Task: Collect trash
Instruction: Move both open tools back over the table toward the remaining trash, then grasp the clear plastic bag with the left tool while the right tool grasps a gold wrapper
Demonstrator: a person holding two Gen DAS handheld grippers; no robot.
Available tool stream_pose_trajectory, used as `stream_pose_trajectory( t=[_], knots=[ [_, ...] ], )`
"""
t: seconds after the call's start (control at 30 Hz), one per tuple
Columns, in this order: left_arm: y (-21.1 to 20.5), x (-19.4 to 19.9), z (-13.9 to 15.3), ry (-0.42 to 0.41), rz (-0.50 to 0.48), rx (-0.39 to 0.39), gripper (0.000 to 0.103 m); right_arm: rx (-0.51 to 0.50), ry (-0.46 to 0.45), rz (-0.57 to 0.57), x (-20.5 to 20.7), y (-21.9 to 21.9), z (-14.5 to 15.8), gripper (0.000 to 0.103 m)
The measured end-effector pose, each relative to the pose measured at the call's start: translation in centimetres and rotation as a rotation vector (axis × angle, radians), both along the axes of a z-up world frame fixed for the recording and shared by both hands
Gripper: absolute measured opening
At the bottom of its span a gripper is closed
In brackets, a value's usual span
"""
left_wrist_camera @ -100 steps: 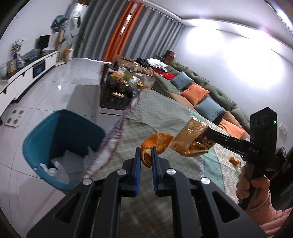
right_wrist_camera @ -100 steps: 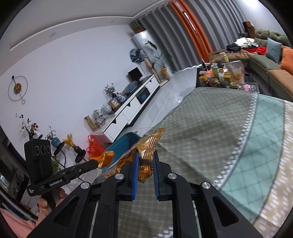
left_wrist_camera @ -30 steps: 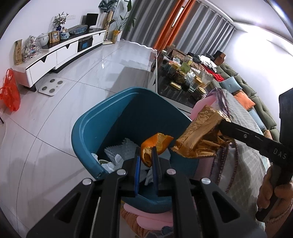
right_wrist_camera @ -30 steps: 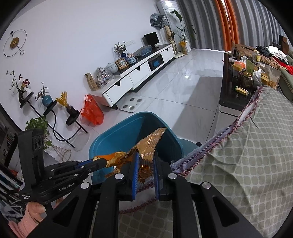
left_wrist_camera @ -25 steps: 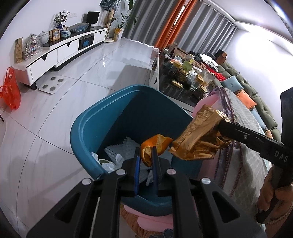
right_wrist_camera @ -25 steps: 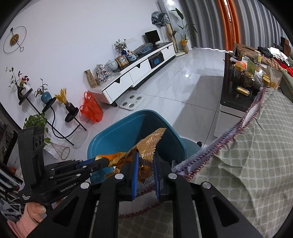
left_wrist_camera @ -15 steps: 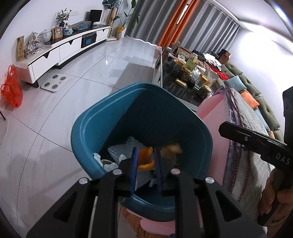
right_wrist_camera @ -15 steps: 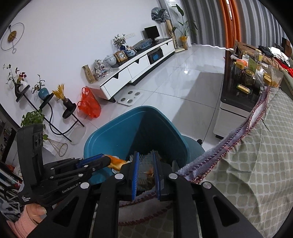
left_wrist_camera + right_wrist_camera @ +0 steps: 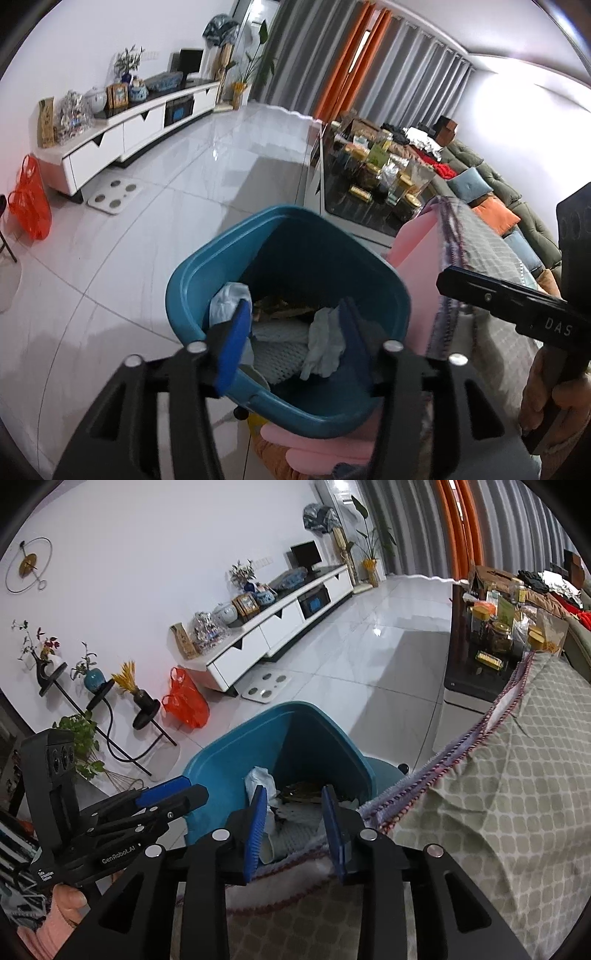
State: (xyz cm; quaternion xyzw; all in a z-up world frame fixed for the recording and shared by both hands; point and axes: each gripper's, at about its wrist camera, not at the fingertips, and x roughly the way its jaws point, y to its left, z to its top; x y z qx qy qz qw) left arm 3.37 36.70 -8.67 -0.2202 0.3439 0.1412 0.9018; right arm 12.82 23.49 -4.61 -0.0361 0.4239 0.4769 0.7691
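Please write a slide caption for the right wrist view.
Right tongs opening, empty, above the blue trash bin.

One teal bin [image 9: 192, 295], two tools, one orange bag [image 9: 184, 701], one white scale [image 9: 266, 688].

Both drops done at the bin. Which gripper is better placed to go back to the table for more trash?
Right, probably. The right gripper, jaws opening and empty, sits over the tablecloth edge. The left gripper, also opening empty, hangs over the bin.
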Motion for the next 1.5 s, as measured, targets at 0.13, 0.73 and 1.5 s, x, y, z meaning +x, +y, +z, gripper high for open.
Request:
stream_pose_trajectory(
  t=[0.13,0.73,1.5],
  knots=[
    [-1.5,-0.8,1.6,-0.053,-0.021,0.055,0.072,0.047,-0.042,-0.016,-1.0,-2.1,1.4,0.045],
    [-15.6,-1.3,6.4,-0.268,-0.307,0.182,0.100,0.146,-0.182,-0.289,-4.9,-20.8,3.9,0.064],
    [-39.4,5.8,5.1,-0.195,-0.861,0.147,0.100,0.088,-0.228,-0.872,-8.3,-47.2,2.4,0.071]
  ],
)
